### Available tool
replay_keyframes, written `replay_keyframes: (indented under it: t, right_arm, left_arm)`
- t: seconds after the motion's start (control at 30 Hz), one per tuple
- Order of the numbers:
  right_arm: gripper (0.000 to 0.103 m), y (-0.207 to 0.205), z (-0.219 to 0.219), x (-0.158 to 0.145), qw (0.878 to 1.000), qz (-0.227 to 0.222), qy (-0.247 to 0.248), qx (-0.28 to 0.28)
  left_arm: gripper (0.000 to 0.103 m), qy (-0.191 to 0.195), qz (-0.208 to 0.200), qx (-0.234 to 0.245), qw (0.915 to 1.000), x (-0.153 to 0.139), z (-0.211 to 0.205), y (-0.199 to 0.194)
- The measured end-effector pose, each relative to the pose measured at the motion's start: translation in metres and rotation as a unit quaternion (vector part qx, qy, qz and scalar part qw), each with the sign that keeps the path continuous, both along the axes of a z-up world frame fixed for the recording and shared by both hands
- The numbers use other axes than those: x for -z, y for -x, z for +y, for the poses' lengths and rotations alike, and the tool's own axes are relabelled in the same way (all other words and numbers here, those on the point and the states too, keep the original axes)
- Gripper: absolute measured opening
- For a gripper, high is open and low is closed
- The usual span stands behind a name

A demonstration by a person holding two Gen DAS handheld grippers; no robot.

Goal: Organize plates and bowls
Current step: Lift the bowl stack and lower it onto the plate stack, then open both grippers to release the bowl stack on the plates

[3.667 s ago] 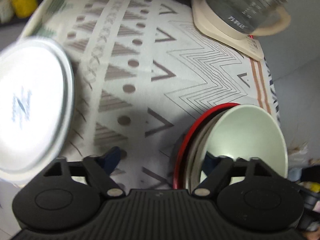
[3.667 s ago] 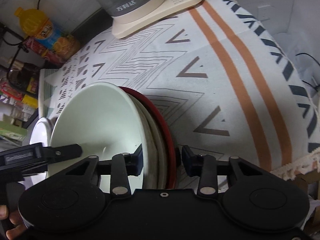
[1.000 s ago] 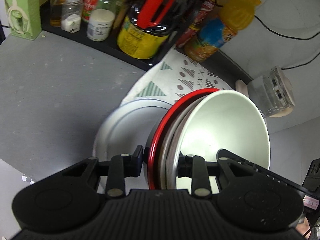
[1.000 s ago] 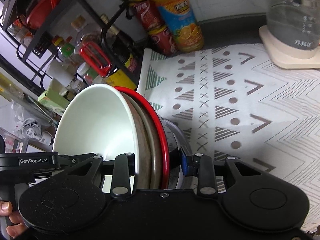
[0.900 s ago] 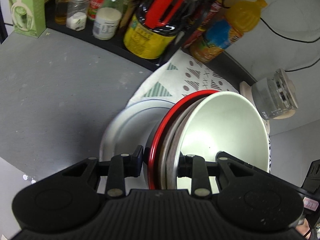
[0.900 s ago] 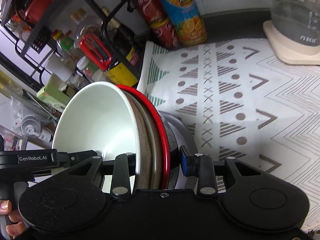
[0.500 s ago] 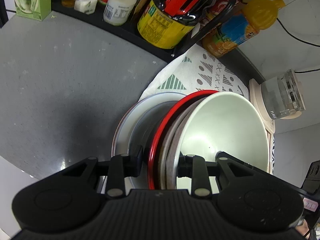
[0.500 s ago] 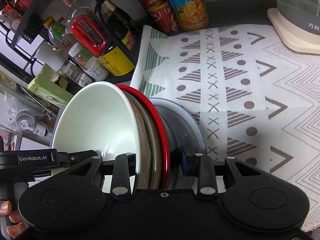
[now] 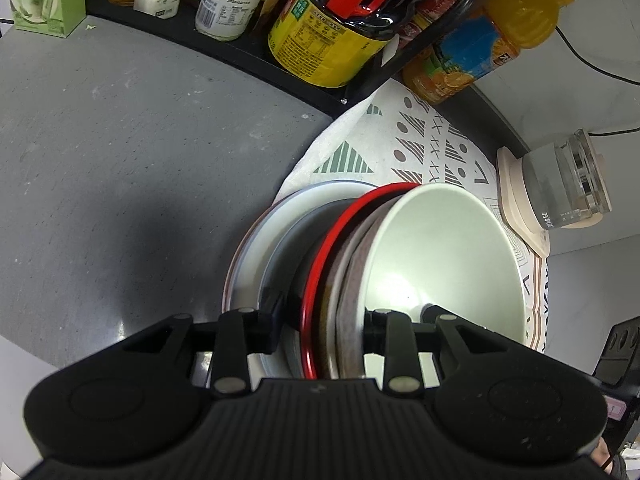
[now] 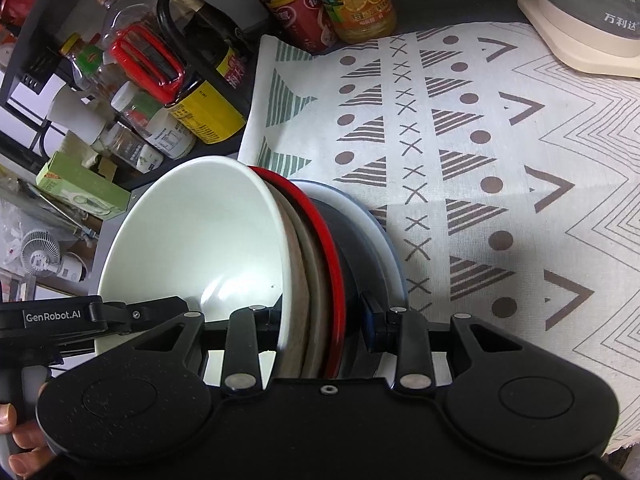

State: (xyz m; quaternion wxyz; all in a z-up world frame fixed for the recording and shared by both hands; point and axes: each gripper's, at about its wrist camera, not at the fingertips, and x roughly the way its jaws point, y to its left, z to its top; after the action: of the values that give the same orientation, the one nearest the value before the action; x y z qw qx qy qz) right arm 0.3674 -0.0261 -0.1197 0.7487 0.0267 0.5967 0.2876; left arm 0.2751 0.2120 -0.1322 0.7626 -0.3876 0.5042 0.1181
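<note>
Both grippers were clamped on the same nested stack of bowls (image 9: 400, 276): the left gripper (image 9: 320, 322) pinched the near rims with one finger outside the dark outer bowl and the other inside the white bowl (image 9: 444, 256), and the right gripper (image 10: 320, 318) did the same from the opposite side. Compared with a few seconds earlier, when the stack sat out over the patterned cloth (image 10: 500, 160) near the kettle (image 9: 568, 184), it had been carried across to the cloth's corner by the condiment rack, and over the last second it dropped in over the white plate (image 9: 256, 248). The stack's dark base now sat within the plate's rim, apparently resting on it or just above (contact was hidden by the bowls). The red-rimmed bowl (image 10: 324, 236) and the brownish one were sandwiched between. Judged from this, bowls-onto-plate was nearly done; what remained was probably settling the stack level and releasing both grips. The stack looked tilted, so an early release might let it rock.
</note>
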Motion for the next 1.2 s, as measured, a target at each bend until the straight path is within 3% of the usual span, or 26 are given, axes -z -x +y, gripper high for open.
replay_keyframes:
  t: [0.37,0.5,0.57,0.63,0.83,0.9,1.03,1.2]
  right_arm:
    - [0.036,-0.001,-0.002,0.002,1.000,0.004,0.002,0.014]
    - [0.041,0.004,0.005,-0.007,0.999,-0.031,0.018,0.007]
    - [0.044,0.004,0.006,-0.011,0.999,-0.039,0.018,0.012]
    - [0.045,0.005,0.006,-0.013,0.999,-0.045,0.020,0.022]
    - [0.068,0.008,0.004,-0.026,0.997,-0.063,0.015,0.045]
    - [0.072,0.008,0.004,-0.029,0.996,-0.065,0.015,0.054]
    - [0.090,0.008,0.006,-0.034,0.995,-0.071,0.012,0.069]
    - [0.095,0.012,0.010,-0.037,0.994,-0.075,0.009,0.080]
  left_arm:
    - [0.031,0.007,0.000,0.011,0.9999,-0.001,0.002,-0.005]
    - [0.033,0.000,-0.002,0.023,0.9997,-0.006,0.002,-0.007]
    - [0.035,-0.004,-0.008,0.028,0.9996,-0.011,0.003,-0.008]
    - [0.050,-0.007,-0.017,0.032,0.9993,-0.017,0.004,-0.008]
    - [0.082,-0.023,-0.042,0.043,0.9979,-0.038,0.011,-0.010]
    - [0.082,-0.028,-0.042,0.047,0.9976,-0.044,0.013,-0.011]
    - [0.082,-0.042,-0.044,0.052,0.9968,-0.052,0.018,-0.010]
    - [0.082,-0.046,-0.044,0.060,0.9962,-0.055,0.025,-0.008]
